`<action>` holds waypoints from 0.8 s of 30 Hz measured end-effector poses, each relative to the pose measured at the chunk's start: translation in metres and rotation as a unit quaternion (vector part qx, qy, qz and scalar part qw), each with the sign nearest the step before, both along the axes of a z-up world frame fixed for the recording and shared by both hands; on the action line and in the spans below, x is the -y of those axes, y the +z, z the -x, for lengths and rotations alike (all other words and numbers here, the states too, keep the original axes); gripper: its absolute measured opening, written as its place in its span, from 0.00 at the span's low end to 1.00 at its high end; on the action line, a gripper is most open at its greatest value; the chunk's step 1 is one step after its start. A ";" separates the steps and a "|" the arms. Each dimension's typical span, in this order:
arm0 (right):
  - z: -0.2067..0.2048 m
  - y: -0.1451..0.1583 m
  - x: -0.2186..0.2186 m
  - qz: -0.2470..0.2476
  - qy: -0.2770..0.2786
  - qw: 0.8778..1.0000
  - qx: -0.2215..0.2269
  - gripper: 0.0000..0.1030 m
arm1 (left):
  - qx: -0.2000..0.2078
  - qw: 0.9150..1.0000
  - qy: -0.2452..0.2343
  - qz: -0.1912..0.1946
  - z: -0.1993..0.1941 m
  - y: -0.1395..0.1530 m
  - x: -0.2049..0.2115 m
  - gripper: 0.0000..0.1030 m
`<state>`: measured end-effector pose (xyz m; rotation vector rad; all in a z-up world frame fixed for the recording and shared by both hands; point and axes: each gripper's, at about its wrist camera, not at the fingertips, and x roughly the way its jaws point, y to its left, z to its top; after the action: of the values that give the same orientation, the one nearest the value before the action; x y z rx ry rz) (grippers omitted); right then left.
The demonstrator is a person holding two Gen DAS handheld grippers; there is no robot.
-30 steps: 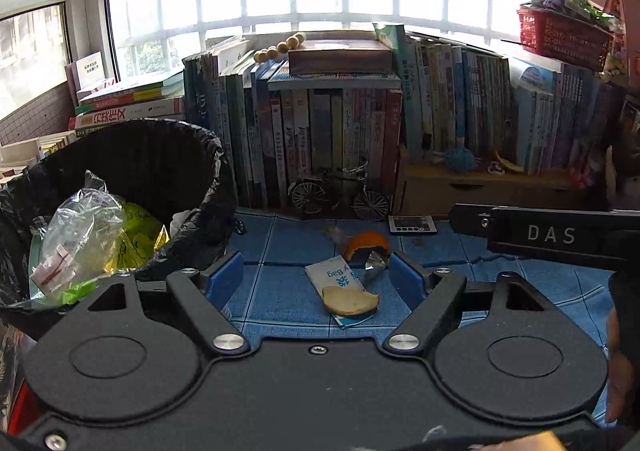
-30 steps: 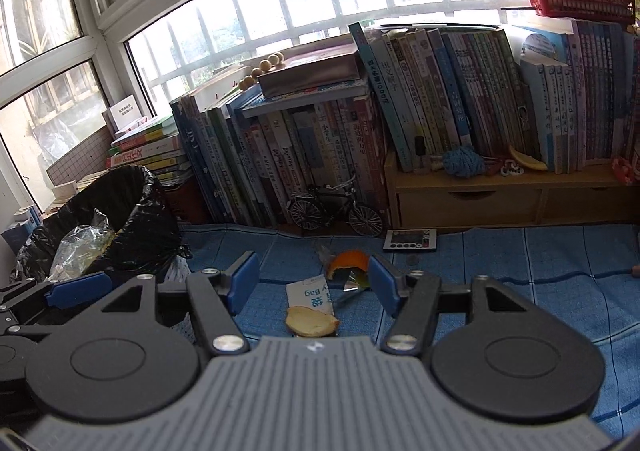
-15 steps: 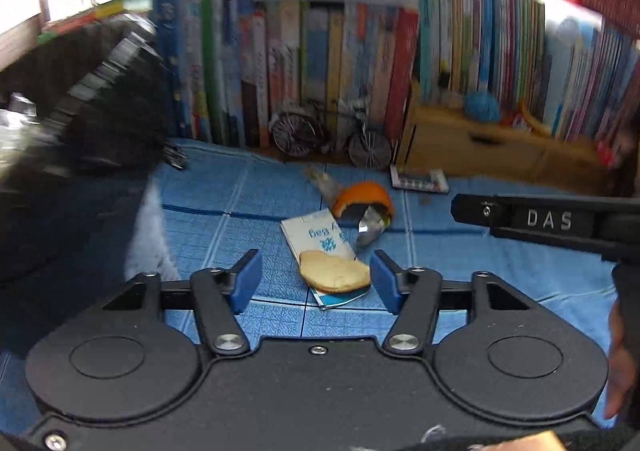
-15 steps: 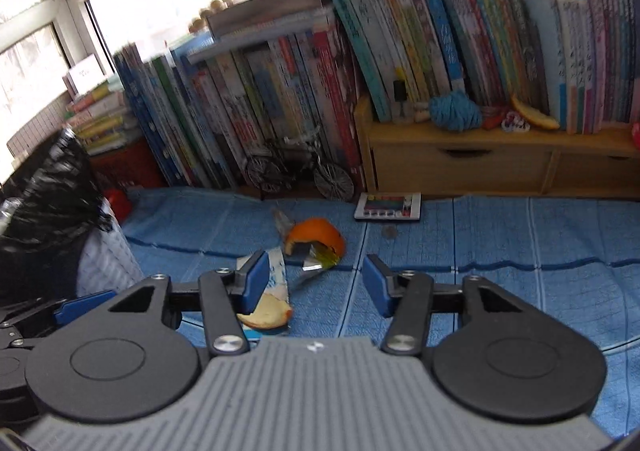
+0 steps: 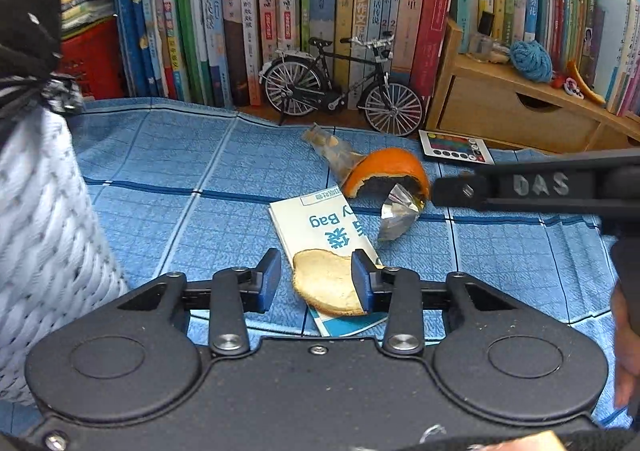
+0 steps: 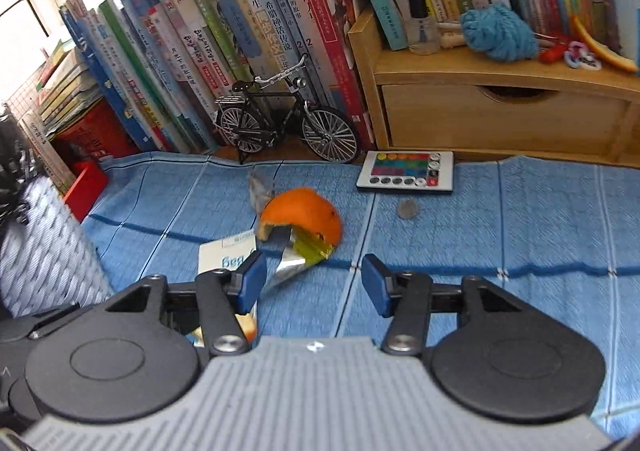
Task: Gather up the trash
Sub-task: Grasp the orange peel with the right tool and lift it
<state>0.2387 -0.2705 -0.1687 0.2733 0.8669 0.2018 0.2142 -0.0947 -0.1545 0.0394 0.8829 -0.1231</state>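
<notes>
Both claws have dropped from a high view over the bin to just above the trash on the blue cloth of the desk (image 5: 168, 179); the window is gone from both views and the litter fills the middle. The left claw (image 5: 316, 279) has just been closing; its jaws now bracket the pale peel piece (image 5: 326, 283) lying on the white paper bag (image 5: 324, 227), the right pad at the peel's edge, the left pad with a gap, so it grips nothing yet. The right claw (image 6: 310, 287) has jaws wide apart and empty, having just opened a little; the silver foil wrapper (image 6: 298, 261) sits just ahead of its left pad, with the orange peel (image 6: 304, 213) beyond. The bin (image 5: 36, 235) stands at the left edge. I judge 2 pickups are imminent; none of the 4 pieces is collected.
</notes>
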 end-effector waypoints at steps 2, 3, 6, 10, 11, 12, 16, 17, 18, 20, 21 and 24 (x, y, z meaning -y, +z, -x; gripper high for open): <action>-0.010 -0.004 -0.003 0.003 0.006 1.000 0.002 0.69 | -0.006 1.000 -0.009 0.002 -0.004 -0.004 0.000 0.35; -0.016 -0.005 -0.005 0.004 0.009 1.000 0.005 0.72 | -0.010 1.000 -0.013 0.003 -0.007 -0.006 0.001 0.35; -0.031 -0.009 -0.009 0.003 0.020 1.000 0.009 0.82 | -0.011 1.000 -0.024 0.007 -0.010 -0.009 0.001 0.40; -0.048 -0.014 -0.018 0.007 0.037 0.999 0.013 0.85 | -0.014 0.999 -0.034 0.010 -0.013 -0.013 0.001 0.44; -0.052 -0.015 -0.021 0.009 0.043 0.999 0.014 0.85 | -0.017 0.999 -0.037 0.012 -0.014 -0.014 0.001 0.45; -0.056 -0.017 -0.024 0.011 0.050 0.999 0.013 0.85 | -0.019 0.999 -0.038 0.013 -0.014 -0.016 0.002 0.46; -0.072 -0.023 -0.035 0.024 0.077 0.997 0.004 0.85 | -0.021 0.999 -0.042 0.010 -0.015 -0.019 0.004 0.51; -0.075 -0.025 -0.037 0.029 0.083 0.996 0.000 0.85 | -0.022 0.999 -0.042 0.006 -0.016 -0.020 0.004 0.56; -0.078 -0.026 -0.040 0.034 0.088 0.996 -0.003 0.85 | -0.021 0.999 -0.041 0.003 -0.016 -0.020 0.004 0.60; -0.081 -0.030 -0.044 0.044 0.093 0.995 -0.007 0.85 | -0.022 0.999 -0.037 -0.003 -0.017 -0.018 0.004 0.68; -0.082 -0.031 -0.045 0.046 0.096 0.994 -0.008 0.83 | -0.021 0.999 -0.035 -0.005 -0.017 -0.016 0.003 0.72; -0.081 -0.032 -0.043 0.044 0.092 0.995 -0.006 0.62 | -0.007 0.999 -0.042 0.004 -0.013 -0.007 -0.002 0.78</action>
<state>0.3198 -0.2275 -0.2007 0.1125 0.9114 0.3318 0.2270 -0.0928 -0.1613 0.0681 0.8948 -0.2049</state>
